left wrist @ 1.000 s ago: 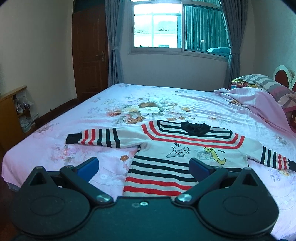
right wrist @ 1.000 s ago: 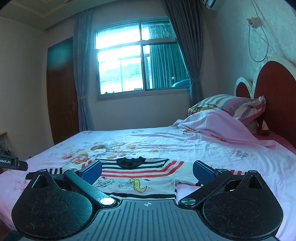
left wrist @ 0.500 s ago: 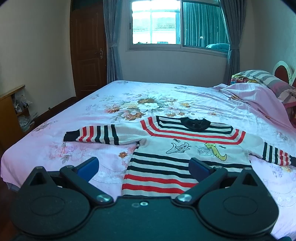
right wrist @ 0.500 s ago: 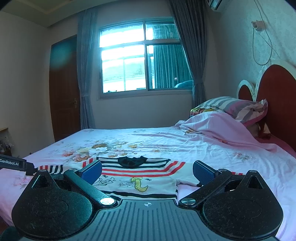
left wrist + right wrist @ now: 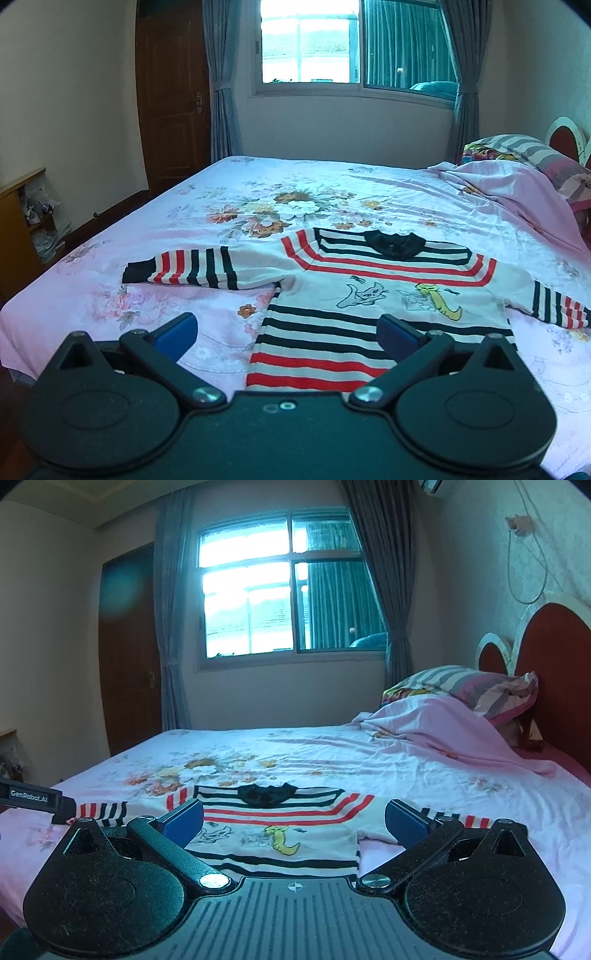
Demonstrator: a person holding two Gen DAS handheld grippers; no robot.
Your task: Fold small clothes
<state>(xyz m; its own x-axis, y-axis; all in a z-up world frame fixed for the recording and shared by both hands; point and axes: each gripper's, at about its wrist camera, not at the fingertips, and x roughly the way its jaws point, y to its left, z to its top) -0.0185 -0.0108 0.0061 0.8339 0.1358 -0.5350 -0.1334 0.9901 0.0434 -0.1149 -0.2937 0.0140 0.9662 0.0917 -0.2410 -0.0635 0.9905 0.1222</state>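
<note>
Both sets of jaws stand wide apart and empty: the left gripper (image 5: pixel 286 330) hangs above the hem, the right gripper (image 5: pixel 293 821) above the chest. Just beyond them the small white knit sweater with red and black stripes (image 5: pixel 373 295) lies flat, face up, sleeves spread, on the pink floral bedsheet (image 5: pixel 295 199). A pinch that also catches the sheet would, I judge, drag both and wrinkle the fold. Since a second ago, both cameras have edged closer, and the sweater has not moved.
</note>
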